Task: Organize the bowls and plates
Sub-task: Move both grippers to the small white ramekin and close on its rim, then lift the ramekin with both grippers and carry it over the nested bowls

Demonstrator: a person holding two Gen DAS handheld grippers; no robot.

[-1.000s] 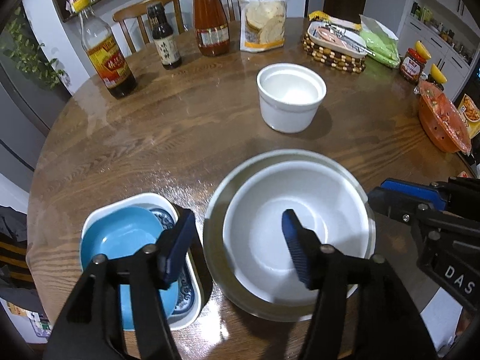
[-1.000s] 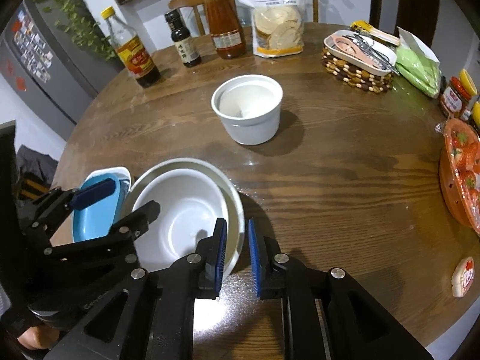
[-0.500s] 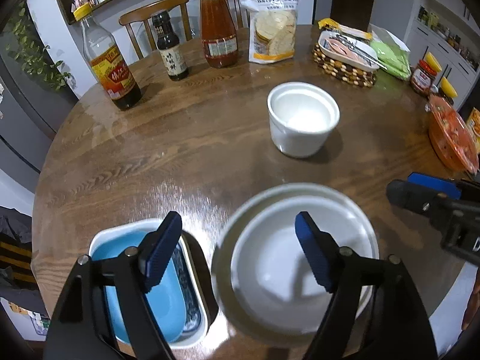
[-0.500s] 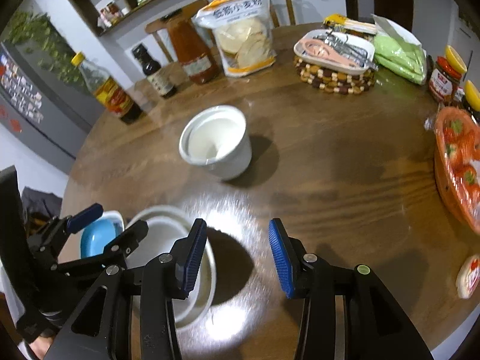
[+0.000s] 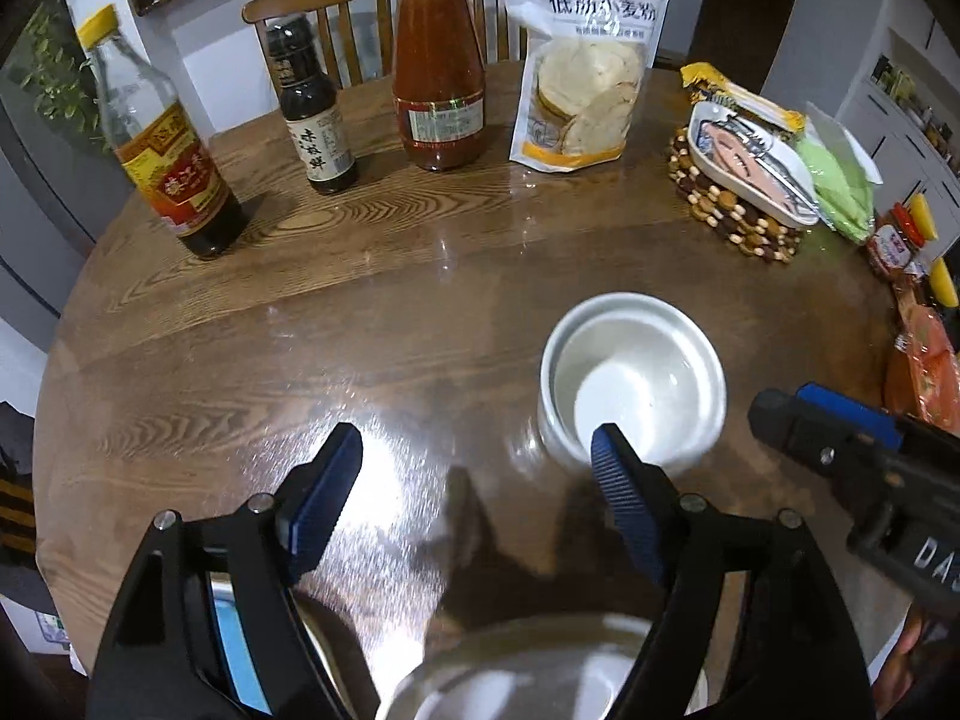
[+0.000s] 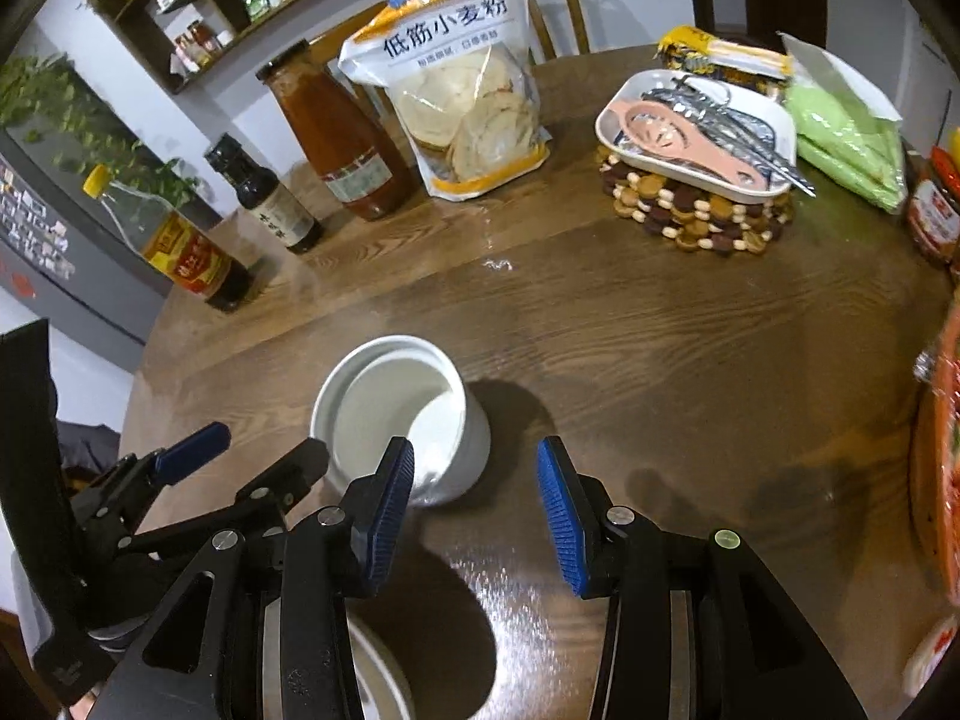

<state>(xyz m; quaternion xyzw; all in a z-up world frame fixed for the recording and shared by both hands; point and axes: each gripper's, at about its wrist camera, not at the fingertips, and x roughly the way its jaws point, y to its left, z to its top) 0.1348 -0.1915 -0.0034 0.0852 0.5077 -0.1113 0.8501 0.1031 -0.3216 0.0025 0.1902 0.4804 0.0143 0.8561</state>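
A white deep bowl stands upright on the round wooden table. My left gripper hovers open just short of it, nothing between its blue pads, and its right fingertip overlaps the bowl's near rim in the picture. My right gripper is open too, and the deep bowl sits just ahead of its left fingertip. A wide white bowl on a plate lies under the left gripper at the bottom edge. A blue dish shows beside it.
Three bottles and a flour bag line the far edge. A beaded trivet with a white utensil dish and a green bag stand at the far right. An orange basket is on the right.
Both grippers have moved forward off the stacked bowl and plate toward the deep bowl. The right jaws, nearly shut at the stack's rim, have spread. The left jaws widened.
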